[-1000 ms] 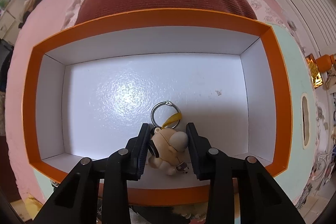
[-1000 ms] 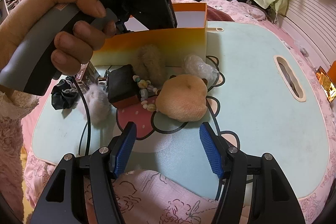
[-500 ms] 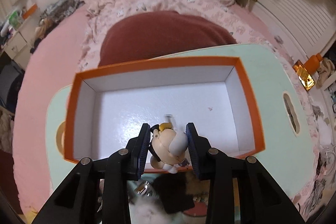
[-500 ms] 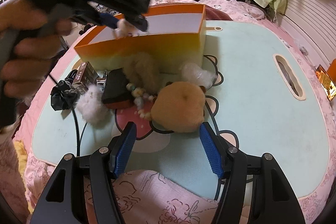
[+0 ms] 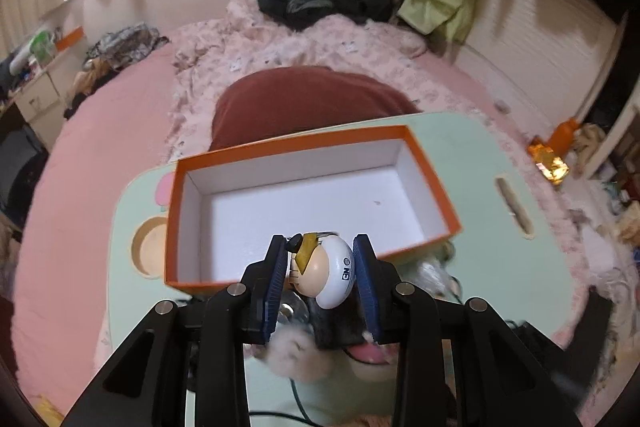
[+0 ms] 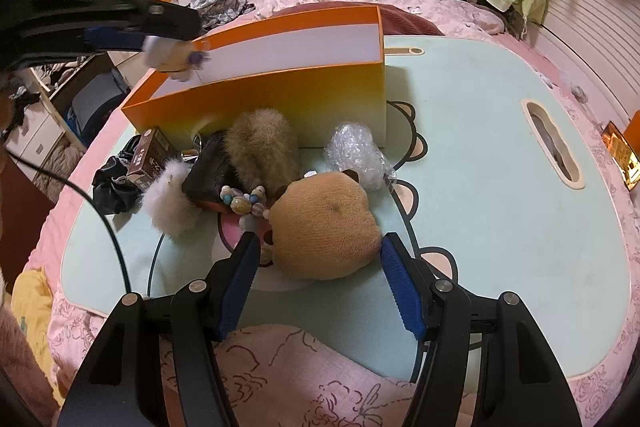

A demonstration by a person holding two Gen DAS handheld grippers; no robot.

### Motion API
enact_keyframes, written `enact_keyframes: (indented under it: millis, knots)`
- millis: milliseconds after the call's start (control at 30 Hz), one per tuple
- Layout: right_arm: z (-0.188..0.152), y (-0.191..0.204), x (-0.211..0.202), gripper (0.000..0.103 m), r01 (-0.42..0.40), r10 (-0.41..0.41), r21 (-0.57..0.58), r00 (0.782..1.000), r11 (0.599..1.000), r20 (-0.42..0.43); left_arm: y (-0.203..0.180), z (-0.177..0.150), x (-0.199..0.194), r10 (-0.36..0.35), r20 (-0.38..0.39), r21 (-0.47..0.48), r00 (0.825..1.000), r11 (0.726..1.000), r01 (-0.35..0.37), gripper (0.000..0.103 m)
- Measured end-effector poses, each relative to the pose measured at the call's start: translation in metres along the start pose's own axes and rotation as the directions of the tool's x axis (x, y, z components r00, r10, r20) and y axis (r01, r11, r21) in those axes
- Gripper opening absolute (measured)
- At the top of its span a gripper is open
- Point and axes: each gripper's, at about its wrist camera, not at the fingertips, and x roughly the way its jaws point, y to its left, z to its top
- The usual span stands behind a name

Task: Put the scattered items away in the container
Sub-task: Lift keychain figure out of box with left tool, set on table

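Observation:
My left gripper (image 5: 322, 269) is shut on a small figurine keychain (image 5: 325, 275) and holds it high above the near rim of the orange box (image 5: 436, 183), whose white inside holds nothing. It appears blurred in the right wrist view (image 6: 176, 61), over the box's left end (image 6: 280, 99). My right gripper (image 6: 318, 269) is open, its fingers on either side of the near end of a tan plush (image 6: 326, 227), not closed on it. Behind the plush lie a bead bracelet (image 6: 244, 201), a brown fur piece (image 6: 264, 143), a white pompom (image 6: 170, 199) and a bubble-wrap ball (image 6: 354, 155).
The mint table (image 6: 480, 155) also holds a black pouch (image 6: 210, 173), a brown carton (image 6: 150, 157), a black scrunchie (image 6: 110, 187) and a black cable (image 6: 116, 247). A slot handle (image 6: 552, 151) is at the right. Pink bedding (image 6: 280, 375) surrounds the table.
My left gripper has lifted up and back out of the box with the keychain still held. My right gripper has moved forward, so the plush now sits at its fingertips.

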Motion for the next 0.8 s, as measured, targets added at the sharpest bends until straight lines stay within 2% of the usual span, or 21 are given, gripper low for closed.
enact_keyframes:
  millis: [100,167,233,400,533,600,633,667,733,800]
  knots:
    - [-0.001,0.001,-0.001,0.063,0.0,0.0,0.0,1.0,1.0,0.0,0.005,-0.014,-0.011,-0.063,-0.001,-0.007,0.998,0.998,0.063,0.032]
    - [-0.001,0.001,-0.001,0.063,0.001,-0.001,-0.001,1.0,1.0,0.0,0.012,-0.025,-0.009,-0.067,-0.008,-0.018,0.998,0.998,0.067,0.032]
    - [-0.001,0.001,-0.002,0.063,0.0,0.0,0.0,1.0,1.0,-0.001,0.018,-0.035,-0.004,-0.079,-0.01,-0.039,0.997,0.996,0.078,0.032]
    - [-0.002,0.0,-0.003,0.063,-0.001,0.001,0.0,1.0,1.0,-0.002,0.029,-0.062,0.019,-0.157,-0.019,-0.094,0.987,0.984,0.155,0.032]
    - [-0.002,-0.001,-0.002,0.063,-0.004,0.004,0.002,1.0,1.0,-0.005,0.023,-0.075,0.028,-0.185,-0.019,-0.071,0.983,0.981,0.183,0.033]
    - [-0.001,-0.002,-0.002,0.063,-0.006,0.006,0.005,1.0,1.0,-0.006,0.019,-0.081,0.03,-0.207,-0.016,-0.047,0.978,0.977,0.206,0.041]
    - [0.0,-0.003,-0.002,0.063,-0.006,0.006,0.007,1.0,1.0,-0.006,0.018,-0.084,0.03,-0.208,-0.011,-0.038,0.978,0.978,0.207,0.053]
    - [0.001,-0.004,-0.002,0.063,-0.005,0.005,0.01,1.0,1.0,-0.004,0.018,-0.085,0.028,-0.207,0.003,-0.034,0.978,0.978,0.207,0.058]
    - [0.004,-0.006,-0.002,0.063,-0.004,0.004,0.017,1.0,1.0,0.0,0.022,-0.091,0.019,-0.214,0.063,-0.031,0.975,0.976,0.216,0.058]
    - [0.009,-0.009,-0.002,0.063,-0.008,0.008,0.026,1.0,1.0,0.002,0.035,-0.092,0.008,-0.247,0.116,-0.054,0.962,0.966,0.254,0.058]
